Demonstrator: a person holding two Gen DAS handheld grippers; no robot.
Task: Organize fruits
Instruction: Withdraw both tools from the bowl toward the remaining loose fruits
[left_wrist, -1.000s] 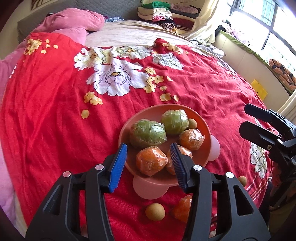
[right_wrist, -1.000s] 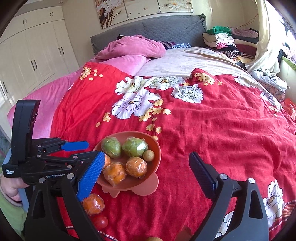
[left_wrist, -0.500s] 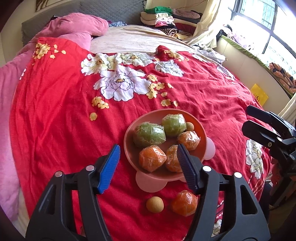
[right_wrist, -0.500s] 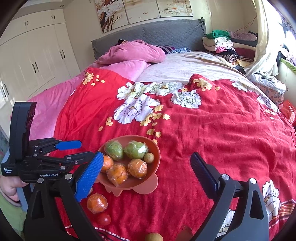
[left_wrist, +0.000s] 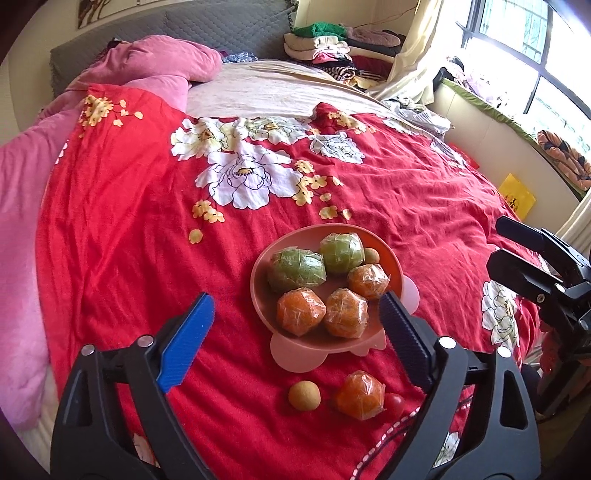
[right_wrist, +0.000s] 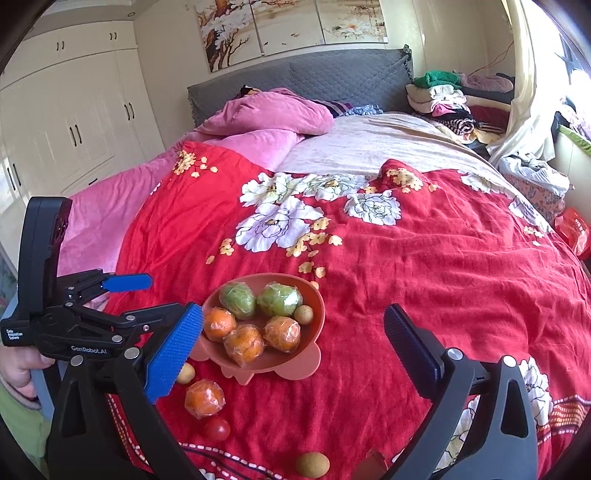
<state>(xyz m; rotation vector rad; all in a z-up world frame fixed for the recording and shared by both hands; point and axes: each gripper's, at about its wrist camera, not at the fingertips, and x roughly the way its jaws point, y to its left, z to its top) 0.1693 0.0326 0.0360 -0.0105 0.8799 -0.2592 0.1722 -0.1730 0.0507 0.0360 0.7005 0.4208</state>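
Observation:
A pink bowl (left_wrist: 258, 284) (right_wrist: 317, 306) on the red bedspread holds two wrapped green fruits (left_wrist: 297, 268), three wrapped oranges (left_wrist: 301, 312) and a small brown longan (left_wrist: 371, 255). In front of it lie a loose longan (left_wrist: 304, 395) (right_wrist: 185, 373), a wrapped orange (left_wrist: 360, 395) (right_wrist: 204, 398) and a cherry tomato (left_wrist: 394, 404) (right_wrist: 217, 429). Another longan (right_wrist: 312, 464) lies near the bed edge. My left gripper (left_wrist: 295, 339) is open and empty, above the bowl's near side. My right gripper (right_wrist: 293, 345) is open and empty, right of the bowl.
The red floral bedspread (left_wrist: 147, 221) covers the bed, with pink bedding (left_wrist: 22, 221) at the left and a grey headboard (right_wrist: 332, 77) behind. Folded clothes (right_wrist: 450, 99) are stacked at the far right. White wardrobes (right_wrist: 74, 122) stand left.
Both grippers have pulled back and up from the bowl. The left jaws have opened wider. The loose fruits in front of the bowl have come into fuller view.

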